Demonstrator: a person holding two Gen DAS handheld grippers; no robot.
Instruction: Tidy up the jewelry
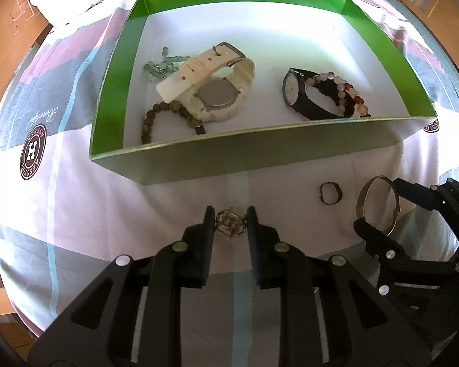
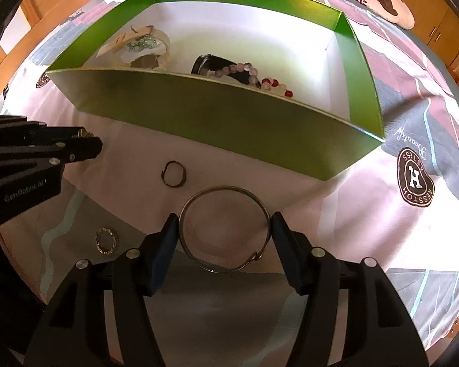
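- The left claw point(image 1: 229, 220) is narrowed onto a small gold chain piece point(image 1: 230, 225), which is gripped between both fingers just above the bedsheet point(image 1: 76, 214), near the green box point(image 1: 217, 156).
- The right claw point(image 2: 225, 229) is set fairly wide, and a silver bangle point(image 2: 225, 264) is clamped across its width; both fingers are touched by the rim.
- The bangle is held roughly flat, with its hooked clasp turned toward the near right side.
- A small dark ring point(image 2: 173, 173) is seen on the sheet between the bangle and the box; a gold ring point(image 2: 107, 240) lies near left.
- Inside the box, a white watch point(image 1: 211, 88) lies left and a black watch point(image 1: 309, 98) right, with bead bracelets point(image 1: 352, 91) alongside.
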